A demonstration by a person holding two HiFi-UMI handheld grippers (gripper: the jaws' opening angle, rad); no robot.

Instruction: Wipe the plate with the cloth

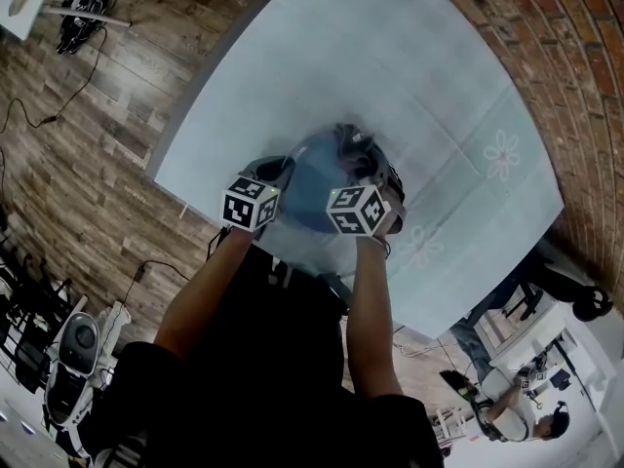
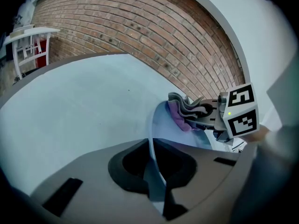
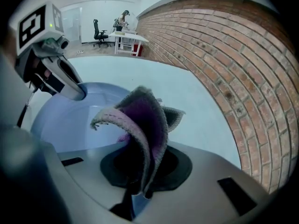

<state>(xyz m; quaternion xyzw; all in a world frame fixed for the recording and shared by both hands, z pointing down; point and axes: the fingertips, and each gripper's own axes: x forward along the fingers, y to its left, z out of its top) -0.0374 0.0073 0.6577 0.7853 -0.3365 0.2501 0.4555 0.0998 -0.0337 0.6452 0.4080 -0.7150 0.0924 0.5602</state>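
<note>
The left hand-held gripper (image 2: 156, 168) is clenched on the rim of the pale blue plate (image 3: 65, 118). Its own view shows the thin edge running up from between the closed jaws, so the plate stands tilted rather than lying flat. It appears lifted clear of the bench (image 1: 390, 86), though whether its far edge still touches the covering cannot be told. Pinching the rim at roughly the plate's 9 o'clock leaves the whole face bare and turned toward the other tool, which seems to be the reason for the hold. The right hand-held gripper (image 3: 139, 183) is closed on the cloth (image 3: 142, 120), a grey and purple rag gripped by a bunched fold, with loose flaps spilling forward of the jaws. Those flaps, not the hard jaw tips, would meet the plate. In the head view the cloth sits at about the plate's 1 o'clock, over or against the upper rim (contact looks likely in the left gripper view but is not certain). The two tools face each other across the plate, with the marker cubes near the person's chest at 6 o'clock. The wipe looks to be starting or just under way. The next stroke calls for dragging the cloth across the face toward 7 o'clock while the left grip resists the push, since a thin rim hold could twist or slip.
</note>
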